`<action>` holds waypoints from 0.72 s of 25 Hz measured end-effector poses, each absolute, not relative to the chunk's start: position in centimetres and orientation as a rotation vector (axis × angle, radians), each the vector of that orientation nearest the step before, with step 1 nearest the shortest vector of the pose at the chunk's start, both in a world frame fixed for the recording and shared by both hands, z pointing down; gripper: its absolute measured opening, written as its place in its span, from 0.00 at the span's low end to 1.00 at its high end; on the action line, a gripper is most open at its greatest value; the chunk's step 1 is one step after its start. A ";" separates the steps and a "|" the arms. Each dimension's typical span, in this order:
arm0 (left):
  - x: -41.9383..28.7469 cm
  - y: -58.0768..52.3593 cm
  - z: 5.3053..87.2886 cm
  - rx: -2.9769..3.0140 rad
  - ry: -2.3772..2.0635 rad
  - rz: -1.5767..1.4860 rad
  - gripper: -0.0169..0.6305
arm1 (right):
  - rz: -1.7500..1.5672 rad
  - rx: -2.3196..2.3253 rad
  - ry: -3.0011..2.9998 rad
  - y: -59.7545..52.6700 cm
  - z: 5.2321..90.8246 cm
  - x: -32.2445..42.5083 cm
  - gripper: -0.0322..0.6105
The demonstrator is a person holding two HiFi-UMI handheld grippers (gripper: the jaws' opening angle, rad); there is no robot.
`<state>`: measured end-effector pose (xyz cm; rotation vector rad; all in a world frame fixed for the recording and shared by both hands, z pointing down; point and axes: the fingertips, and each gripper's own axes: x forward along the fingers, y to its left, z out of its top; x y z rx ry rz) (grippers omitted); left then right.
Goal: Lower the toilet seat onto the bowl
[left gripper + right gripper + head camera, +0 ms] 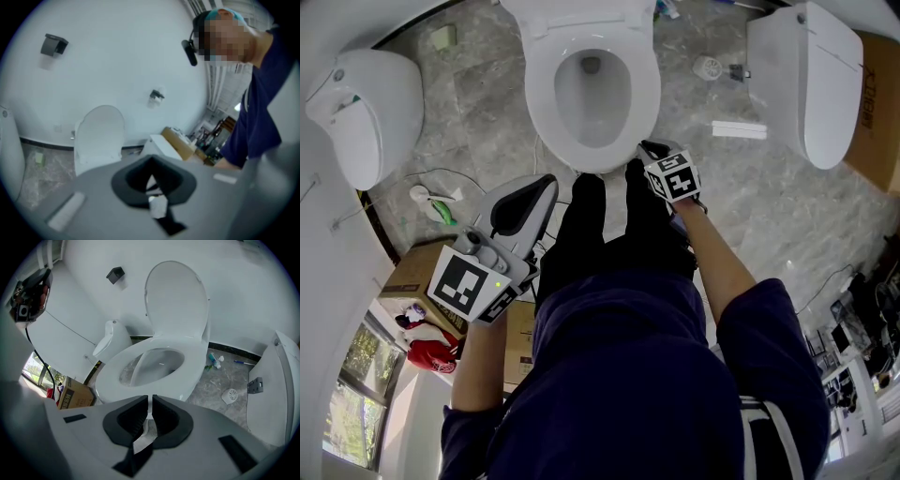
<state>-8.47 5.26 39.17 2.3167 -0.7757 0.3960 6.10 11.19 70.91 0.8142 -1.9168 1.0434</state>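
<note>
Jaws of your right gripper (150,401) stood almost together, with a thin slit between the pads and nothing clamped in it. Those of your left gripper (151,161) were likewise closed on nothing and sat off to one side of the bowl (591,98), not touching it.

Directly ahead of the right jaws, and a little below them, lay the toilet seat (193,357), a glossy white oval ring, broad and smooth, with no marks visible. It appeared to lie flat on the bowl already, its front edge being the part nearest the jaw tips. Whether tips and edge touched could not be told. Beyond the ring, on the side far from the jaws, the lid (176,301) stood upright before the wall (243,296).

Handling, as judged: the seat looked like stiff moulded plastic, fairly light, pivoting at the end farthest from the jaws. Its gloss would be slippery under the pads. You would best take it at the front edge, nearest the jaws, where leverage is greatest, and let it down slowly, since a dropped seat could slam or crack.
</note>
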 end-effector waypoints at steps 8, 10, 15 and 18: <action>-8.6 5.0 39.3 2.312 -0.772 0.398 0.03 | 1.052 0.806 -1.888 11.5 71.7 6.3 0.10; -8.4 4.9 39.4 2.311 -0.769 0.398 0.03 | 1.055 0.805 -1.880 11.5 72.0 6.6 0.10; -8.3 5.0 39.7 2.305 -0.762 0.409 0.03 | 1.065 0.805 -1.865 11.7 72.7 6.9 0.10; -8.4 5.2 40.1 2.298 -0.759 0.419 0.03 | 1.074 0.803 -1.862 12.0 73.2 6.6 0.10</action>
